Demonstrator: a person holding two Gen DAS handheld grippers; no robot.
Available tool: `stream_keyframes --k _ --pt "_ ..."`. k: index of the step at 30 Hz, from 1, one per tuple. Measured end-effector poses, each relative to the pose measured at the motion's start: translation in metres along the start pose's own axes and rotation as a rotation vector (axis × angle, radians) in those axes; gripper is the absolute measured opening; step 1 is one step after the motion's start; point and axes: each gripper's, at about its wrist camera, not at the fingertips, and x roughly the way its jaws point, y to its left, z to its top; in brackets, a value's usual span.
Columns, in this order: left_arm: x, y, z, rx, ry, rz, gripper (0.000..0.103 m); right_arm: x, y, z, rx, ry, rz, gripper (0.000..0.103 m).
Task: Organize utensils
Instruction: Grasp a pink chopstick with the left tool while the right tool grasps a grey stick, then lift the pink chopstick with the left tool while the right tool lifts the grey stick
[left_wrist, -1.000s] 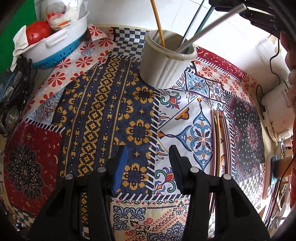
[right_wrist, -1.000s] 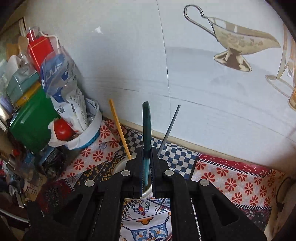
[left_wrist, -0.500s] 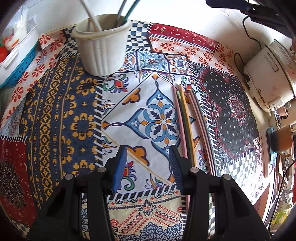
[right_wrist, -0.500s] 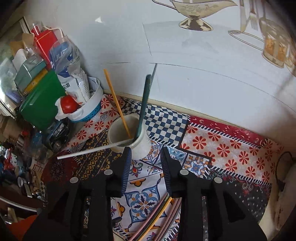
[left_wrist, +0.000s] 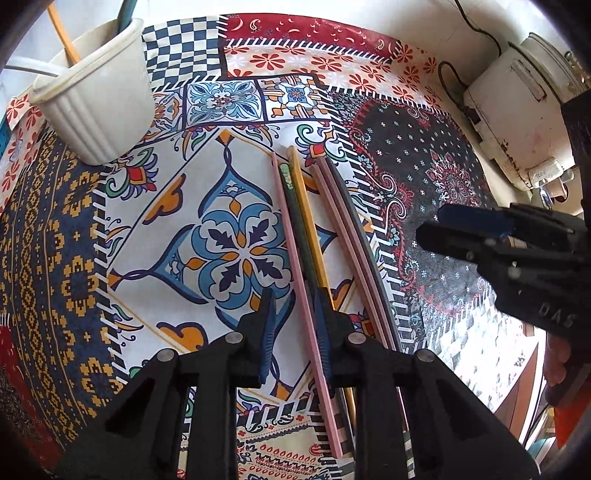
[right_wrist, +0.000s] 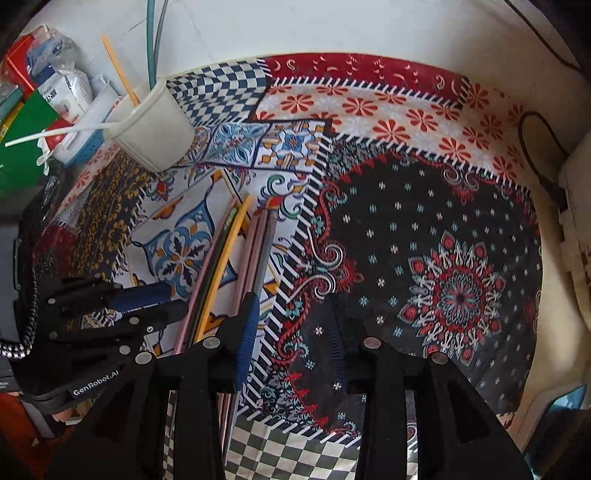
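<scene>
Several chopsticks lie side by side on the patterned cloth: a pink one (left_wrist: 295, 258), a green one (left_wrist: 295, 206), a yellow one (left_wrist: 306, 214), then more pink and a grey one (left_wrist: 354, 221). They also show in the right wrist view (right_wrist: 221, 258). My left gripper (left_wrist: 293, 310) is open, its jaws on either side of the near pink chopstick, low over the cloth. My right gripper (right_wrist: 291, 325) is open and empty, over the dark patch right of the chopsticks. A white ribbed cup (left_wrist: 96, 92) at the far left holds several utensils.
A white appliance (left_wrist: 517, 110) with a cord stands at the right edge. A white and blue basket (right_wrist: 85, 136) and packets crowd the far left beyond the cup (right_wrist: 151, 129). The wall runs along the back.
My left gripper swung right from the cup and came down over the chopsticks. My right gripper let go of the green utensil into the cup, opened, and moved down to the right side.
</scene>
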Motion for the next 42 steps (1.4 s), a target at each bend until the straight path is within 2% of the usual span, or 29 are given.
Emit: stream_keyframes --k 2,6,11,15,22,25,30,37,42 --pt "0.006 -0.002 0.001 0.004 0.009 0.014 0.012 0.006 -0.001 -0.010 0.009 0.013 0.003 0.033" --pt "0.007 -0.001 -0.001 0.001 -0.008 0.028 0.009 0.017 0.004 -0.022 0.007 0.037 0.023 0.033" --pt "0.002 0.007 -0.005 0.004 -0.027 0.101 0.002 0.023 0.017 -0.024 -0.013 0.033 0.033 0.030" --pt "-0.004 0.025 -0.008 -0.040 -0.025 0.129 0.002 0.026 0.025 -0.020 -0.035 0.028 0.031 0.018" --pt "-0.006 0.038 -0.014 -0.038 0.043 0.083 0.002 0.030 0.028 -0.014 -0.080 0.020 -0.035 0.007" --pt "-0.007 0.037 -0.019 -0.020 0.062 0.081 0.003 0.031 0.022 -0.009 -0.066 0.028 -0.026 0.006" --pt "-0.003 0.031 -0.014 -0.022 0.049 0.080 0.003 0.033 0.022 0.000 -0.064 0.023 -0.028 0.006" --pt "0.006 0.016 0.004 0.054 0.048 0.116 0.004 0.042 0.034 0.012 -0.066 0.000 -0.024 0.006" --pt "0.013 0.018 0.014 0.051 0.068 0.083 0.004 0.043 0.031 0.019 -0.025 0.014 0.005 0.005"
